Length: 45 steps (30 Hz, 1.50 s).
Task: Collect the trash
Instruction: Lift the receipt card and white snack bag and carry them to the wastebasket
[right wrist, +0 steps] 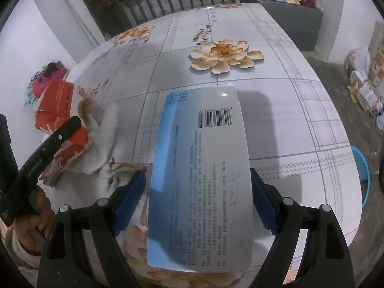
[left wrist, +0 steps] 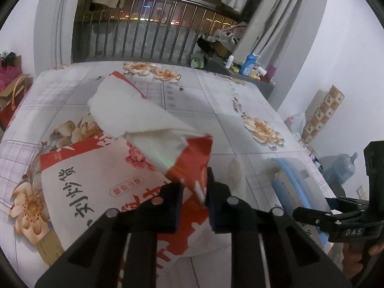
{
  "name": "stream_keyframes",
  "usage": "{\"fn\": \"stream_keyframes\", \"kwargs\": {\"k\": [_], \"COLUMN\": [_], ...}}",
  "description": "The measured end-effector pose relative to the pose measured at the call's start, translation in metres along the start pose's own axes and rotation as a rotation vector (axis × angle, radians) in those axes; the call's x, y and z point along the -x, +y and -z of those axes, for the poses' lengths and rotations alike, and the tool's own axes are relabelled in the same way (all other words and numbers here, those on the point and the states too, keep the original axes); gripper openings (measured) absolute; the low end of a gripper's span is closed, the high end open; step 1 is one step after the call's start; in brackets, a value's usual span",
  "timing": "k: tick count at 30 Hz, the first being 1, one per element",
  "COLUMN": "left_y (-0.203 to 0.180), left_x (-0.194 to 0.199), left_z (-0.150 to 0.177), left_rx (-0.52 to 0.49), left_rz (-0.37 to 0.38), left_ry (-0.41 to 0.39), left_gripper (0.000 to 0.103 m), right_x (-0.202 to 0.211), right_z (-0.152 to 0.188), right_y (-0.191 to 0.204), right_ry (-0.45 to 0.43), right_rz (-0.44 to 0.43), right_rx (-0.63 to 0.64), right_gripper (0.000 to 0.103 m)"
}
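A red-and-white printed paper bag (left wrist: 96, 187) lies on the flowered tablecloth (left wrist: 216, 100). White tissue paper (left wrist: 134, 110) sticks up out of its torn end. My left gripper (left wrist: 194, 189) is shut on the bag's raised red corner, which sits pinched between the two pads. In the right wrist view the same bag (right wrist: 60, 100) and tissue (right wrist: 103, 144) lie at the left, under a finger of the left gripper (right wrist: 69, 124). My right gripper (right wrist: 196, 187) holds a flat blue-and-white box (right wrist: 204, 168) with a barcode, one pad on each long side. The box casts a wide shadow on the cloth.
A blue bin (right wrist: 360, 175) stands beside the table's right edge. A grey cabinet (right wrist: 288, 16) with bottles stands at the far right, and a barred window (left wrist: 144, 36) lies beyond the table. Bags sit on the floor at left (left wrist: 12, 91). A hand (right wrist: 31, 218) grips the left tool.
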<state>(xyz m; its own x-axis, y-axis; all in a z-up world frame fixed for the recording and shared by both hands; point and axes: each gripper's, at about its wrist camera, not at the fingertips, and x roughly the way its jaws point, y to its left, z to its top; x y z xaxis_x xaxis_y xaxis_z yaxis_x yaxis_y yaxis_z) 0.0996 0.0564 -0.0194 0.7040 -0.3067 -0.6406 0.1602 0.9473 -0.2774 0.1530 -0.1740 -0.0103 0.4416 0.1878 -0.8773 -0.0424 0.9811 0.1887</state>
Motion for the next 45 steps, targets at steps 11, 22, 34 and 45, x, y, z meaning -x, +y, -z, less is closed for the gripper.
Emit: {"fn": "stream_keyframes", "kwargs": {"k": [11, 22, 34, 45], "left_y": [0.004, -0.006, -0.016, -0.039], "left_x": [0.021, 0.056, 0.098, 0.119], "left_z": [-0.002, -0.006, -0.016, -0.036], "left_rx": [0.019, -0.021, -0.087, -0.177], "left_rz": [-0.007, -0.023, -0.037, -0.009], "left_ry": [-0.063, -0.158, -0.262, -0.344], "left_gripper": [0.009, 0.008, 0.008, 0.008], "right_x": [0.0, 0.014, 0.048, 0.076], "right_z": [-0.002, -0.001, -0.007, -0.009], "right_y": [-0.006, -0.013, -0.018, -0.031], "right_ry": [-0.002, -0.045, -0.148, -0.242], "right_rz": [-0.018, -0.032, -0.065, -0.113], "right_rx": [-0.016, -0.046, -0.069, -0.094], "right_gripper": [0.068, 0.067, 0.066, 0.066]}}
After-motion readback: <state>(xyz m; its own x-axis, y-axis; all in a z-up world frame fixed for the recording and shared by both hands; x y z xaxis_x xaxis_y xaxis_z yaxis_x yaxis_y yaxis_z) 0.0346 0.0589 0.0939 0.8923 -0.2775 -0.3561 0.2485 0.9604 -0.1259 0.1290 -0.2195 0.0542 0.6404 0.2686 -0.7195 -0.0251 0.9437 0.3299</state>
